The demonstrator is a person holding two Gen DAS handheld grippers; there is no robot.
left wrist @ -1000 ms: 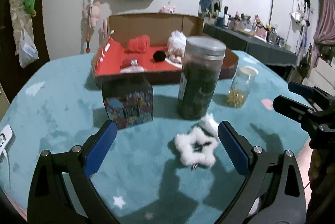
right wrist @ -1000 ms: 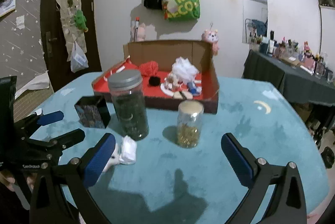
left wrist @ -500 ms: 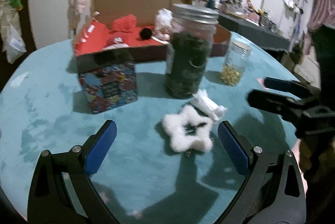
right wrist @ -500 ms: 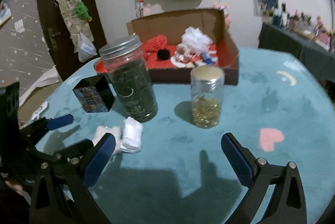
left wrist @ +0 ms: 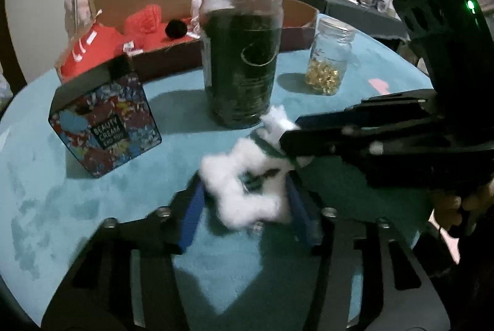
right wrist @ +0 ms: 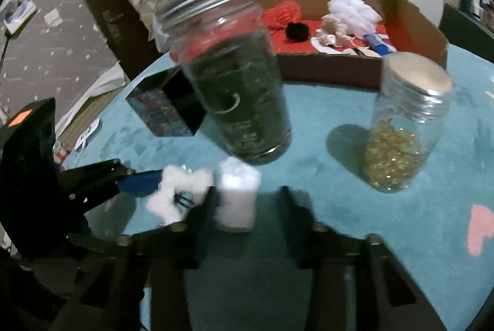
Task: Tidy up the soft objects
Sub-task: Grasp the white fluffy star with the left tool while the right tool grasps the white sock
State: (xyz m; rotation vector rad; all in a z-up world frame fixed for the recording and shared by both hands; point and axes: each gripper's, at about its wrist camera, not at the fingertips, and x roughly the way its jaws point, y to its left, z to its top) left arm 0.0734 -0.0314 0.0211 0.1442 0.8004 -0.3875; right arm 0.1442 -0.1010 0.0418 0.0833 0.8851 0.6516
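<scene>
Two soft white things lie just in front of the tall dark jar [left wrist: 242, 53]: a fluffy star [left wrist: 244, 192], the left gripper [left wrist: 247, 207] just closing around it, and a white bundle [right wrist: 236, 196], between the right gripper's [right wrist: 247, 207] closing jaws, one pad touching.

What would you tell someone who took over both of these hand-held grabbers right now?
Left gripper: jaws have just closed onto the fluffy white star.
Right gripper: jaws have just been closing around the white folded bundle; a gap shows on one side, so no firm grip yet.
Both pieces lie in front of the tall dark jar.
Done: other soft things already in the cardboard box.
Left: lift both into the box.
</scene>
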